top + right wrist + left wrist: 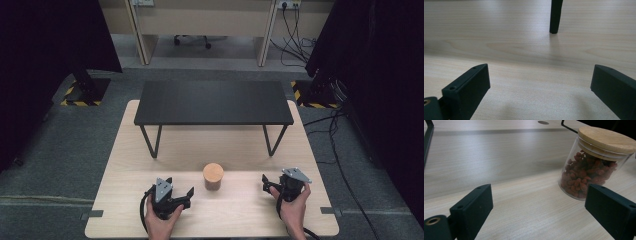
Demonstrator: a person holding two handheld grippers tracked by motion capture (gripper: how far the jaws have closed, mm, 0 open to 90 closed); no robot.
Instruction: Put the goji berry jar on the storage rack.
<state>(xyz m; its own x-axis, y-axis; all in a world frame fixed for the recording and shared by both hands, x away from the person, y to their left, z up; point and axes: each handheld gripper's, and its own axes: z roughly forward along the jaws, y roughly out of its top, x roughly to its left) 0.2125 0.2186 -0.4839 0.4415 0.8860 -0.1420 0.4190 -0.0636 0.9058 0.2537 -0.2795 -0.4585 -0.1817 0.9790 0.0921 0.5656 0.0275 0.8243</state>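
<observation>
Left gripper [181, 191] sat low on the worktop [125, 150], held in the left hand [161, 220]. Its jaws were spread wide and empty, touching nothing. In the left gripper view both black jaws stood far apart with bare wood between them.

Jar [591, 167] stood upright on the worktop, ahead of the left jaws and off toward the right one, near but apart from it. Glass body, wooden lid [607, 138] seated on top, filled with small red dried berries [584, 176]. In the high view the jar [213, 176] sat between the two grippers, closer to the left one.

Right gripper [270, 186] was held in the right hand [294, 207], also low over the worktop. Jaws released, wide open, nothing between them. In the right gripper view only plain wood lay between the jaws; a black leg [555, 16] of the small black table [215, 102] stood well ahead of them, foot on the worktop. The jar was well apart from the right jaws.

Small black table stood on the far half of the worktop, beyond both grippers and the jar.
</observation>
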